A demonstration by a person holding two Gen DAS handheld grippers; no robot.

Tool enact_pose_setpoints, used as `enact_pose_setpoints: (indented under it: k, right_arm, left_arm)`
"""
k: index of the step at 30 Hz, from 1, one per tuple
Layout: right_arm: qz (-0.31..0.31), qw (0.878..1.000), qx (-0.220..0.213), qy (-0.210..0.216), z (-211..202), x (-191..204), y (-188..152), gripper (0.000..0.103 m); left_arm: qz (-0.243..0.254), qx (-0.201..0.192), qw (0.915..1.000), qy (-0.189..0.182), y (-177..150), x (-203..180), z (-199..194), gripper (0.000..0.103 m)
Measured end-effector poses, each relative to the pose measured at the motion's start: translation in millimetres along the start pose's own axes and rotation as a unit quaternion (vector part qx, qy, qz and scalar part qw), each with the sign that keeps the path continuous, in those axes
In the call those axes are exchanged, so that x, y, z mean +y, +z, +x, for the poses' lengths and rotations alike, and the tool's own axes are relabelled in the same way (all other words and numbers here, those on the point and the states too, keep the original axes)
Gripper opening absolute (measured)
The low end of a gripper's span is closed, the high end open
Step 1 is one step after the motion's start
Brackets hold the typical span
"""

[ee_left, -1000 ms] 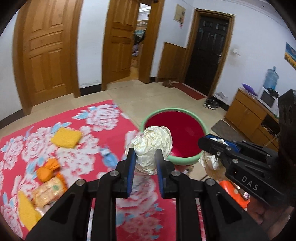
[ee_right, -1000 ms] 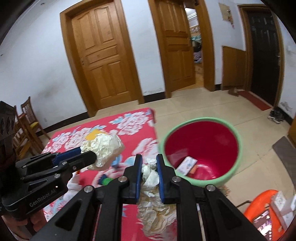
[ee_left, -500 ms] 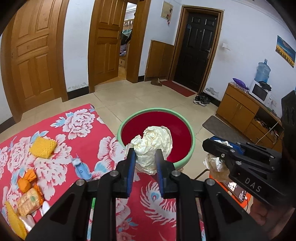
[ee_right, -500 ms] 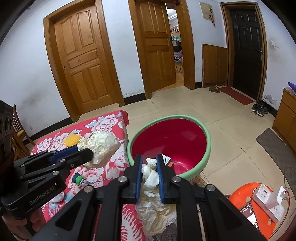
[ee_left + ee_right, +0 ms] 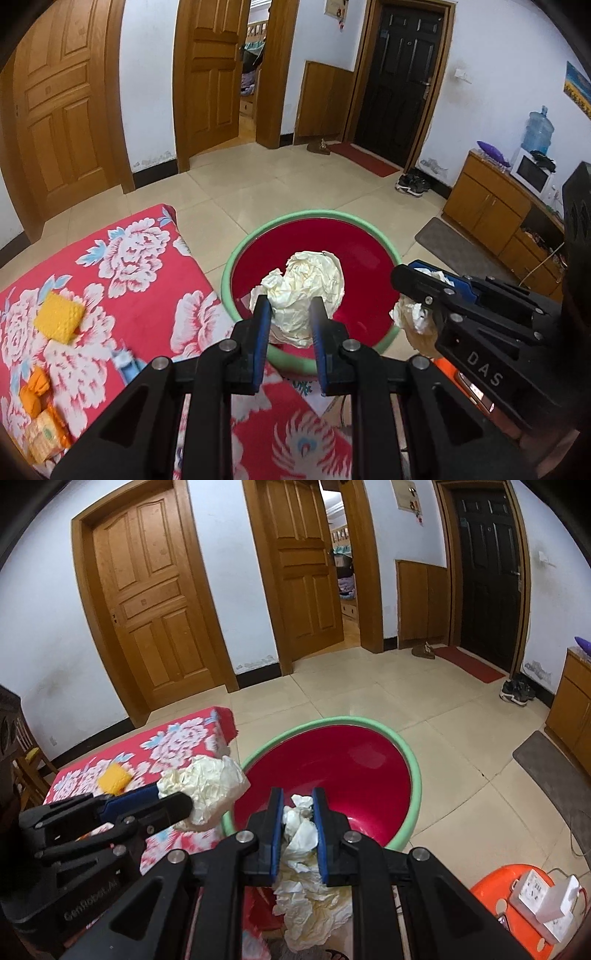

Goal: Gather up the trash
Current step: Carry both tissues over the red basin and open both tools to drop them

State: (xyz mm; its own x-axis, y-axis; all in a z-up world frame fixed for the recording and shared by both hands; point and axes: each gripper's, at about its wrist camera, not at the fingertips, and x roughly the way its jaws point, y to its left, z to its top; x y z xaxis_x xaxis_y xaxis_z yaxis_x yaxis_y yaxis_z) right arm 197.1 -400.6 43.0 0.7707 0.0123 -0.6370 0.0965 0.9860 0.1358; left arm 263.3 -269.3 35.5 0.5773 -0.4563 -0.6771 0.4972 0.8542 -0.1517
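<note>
Left gripper (image 5: 288, 317): fingers pinching a cream crumpled paper wad (image 5: 306, 284), centre frame, over the red basin (image 5: 369, 254) with the green rim. Right gripper (image 5: 298, 814): fingers pinching a white crumpled paper wad (image 5: 301, 830) that hangs down below them, lower centre, at the basin's near rim. Floral red cloth (image 5: 140, 266) at left carries a yellow sponge (image 5: 59, 317) and orange packets (image 5: 35, 384).

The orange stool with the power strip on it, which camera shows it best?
The right wrist view. There the orange stool sits in the open at the bottom right, with the white power strip lying on top. In the left wrist view only a sliver of the stool shows behind the right tongs.
</note>
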Motion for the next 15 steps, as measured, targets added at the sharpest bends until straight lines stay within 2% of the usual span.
enact_pose_setpoints:
  k: [7, 15]
  right_arm:
    - [0.011, 1.0, 0.009, -0.007, 33, -23, 12, 0.017]
    - [0.012, 1.0, 0.022, -0.014, 58, -37, 16, 0.017]
  left_arm:
    - [-0.007, 0.017, 0.9998, 0.006, 15, 1, 38, 0.021]
    - [-0.01, 0.021, 0.9997, 0.012, 24, -3, 61, 0.022]
